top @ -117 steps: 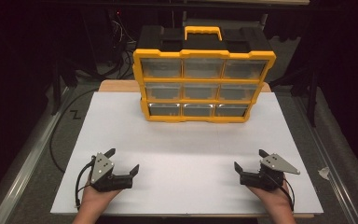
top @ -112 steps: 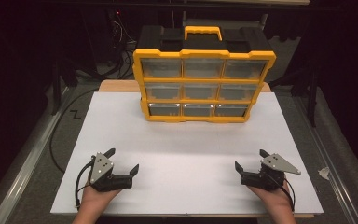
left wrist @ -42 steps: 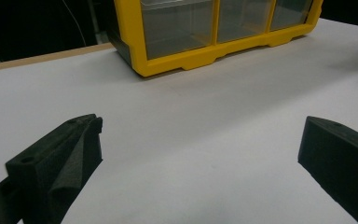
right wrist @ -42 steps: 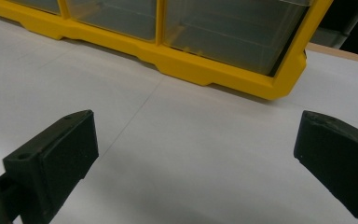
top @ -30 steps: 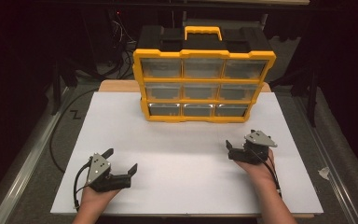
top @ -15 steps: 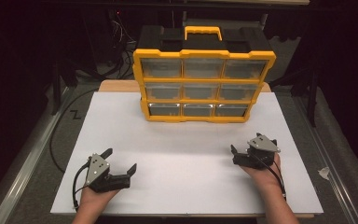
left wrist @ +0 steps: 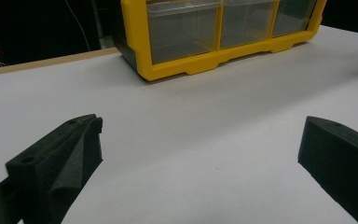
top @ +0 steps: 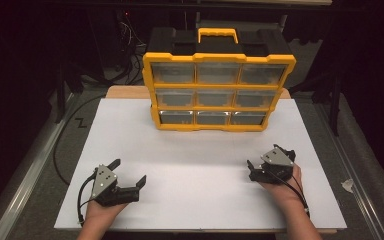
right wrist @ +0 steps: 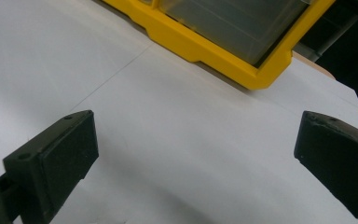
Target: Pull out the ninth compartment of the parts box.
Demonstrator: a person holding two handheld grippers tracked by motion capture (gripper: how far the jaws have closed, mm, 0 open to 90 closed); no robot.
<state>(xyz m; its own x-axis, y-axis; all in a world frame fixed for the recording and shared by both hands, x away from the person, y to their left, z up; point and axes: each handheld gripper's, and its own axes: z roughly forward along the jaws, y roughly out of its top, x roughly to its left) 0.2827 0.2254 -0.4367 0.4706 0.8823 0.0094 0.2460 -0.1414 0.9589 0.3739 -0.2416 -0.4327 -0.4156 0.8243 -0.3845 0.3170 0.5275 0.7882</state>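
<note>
A yellow-and-black drawer cabinet [top: 219, 85] with several clear drawers stands at the back of the white table top [top: 200, 160]. My left gripper [top: 128, 171] rests near the front left, open, with nothing between its jaws. My right gripper [top: 265, 156] sits at the front right, also open and empty, angled toward the cabinet. In the left gripper view the left gripper [left wrist: 200, 135] faces the cabinet's bottom drawers [left wrist: 182, 30] across bare table. From the right gripper [right wrist: 196, 126], the right gripper view takes in the cabinet's lower right corner [right wrist: 261, 77].
A black carry handle with a yellow grip [top: 218, 35] tops the cabinet. A wooden board edge [top: 125, 92] shows behind the white top. A black cable [top: 65, 145] loops on the grey floor at the left. A metal rail [top: 30, 165] runs along the left side.
My right gripper has moved forward and left from the table's front edge toward the cabinet, then settled back slightly. The left gripper has stayed almost where it was.
</note>
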